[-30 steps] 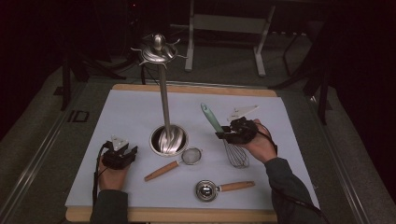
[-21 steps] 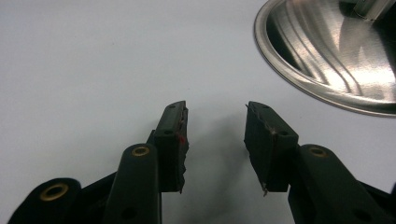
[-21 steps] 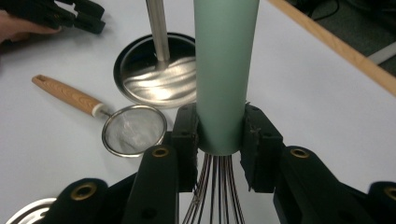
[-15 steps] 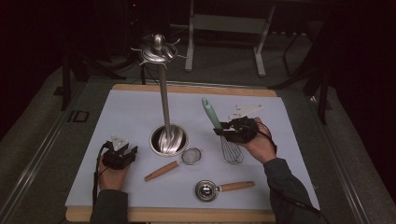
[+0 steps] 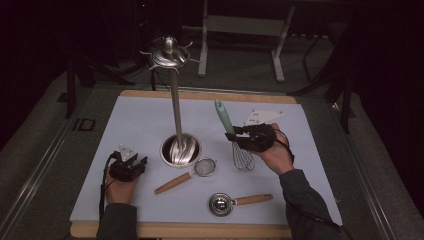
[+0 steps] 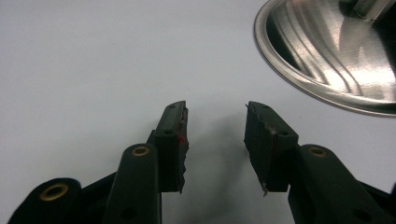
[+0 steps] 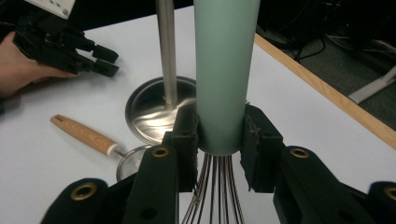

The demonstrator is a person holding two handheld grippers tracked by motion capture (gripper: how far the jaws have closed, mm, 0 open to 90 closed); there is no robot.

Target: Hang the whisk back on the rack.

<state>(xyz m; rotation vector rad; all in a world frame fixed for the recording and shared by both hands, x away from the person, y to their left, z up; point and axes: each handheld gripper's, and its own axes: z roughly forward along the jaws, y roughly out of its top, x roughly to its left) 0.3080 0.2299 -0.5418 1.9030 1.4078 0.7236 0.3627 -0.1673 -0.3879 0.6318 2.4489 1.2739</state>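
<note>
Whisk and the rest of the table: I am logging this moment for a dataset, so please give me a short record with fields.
held item: whisk, mint-green handle, wires pointing down
holder: right gripper, jaws clamped on the base of the handle
whisk position: lifted, tilted, right of the stand
left gripper: open, nothing between its jaws, resting low on the white mat
stand: tall metal pole with hooks on top and a round base
strainer: wooden handle, lying in front of the stand
scoop: wooden handle, near the front edge
</note>
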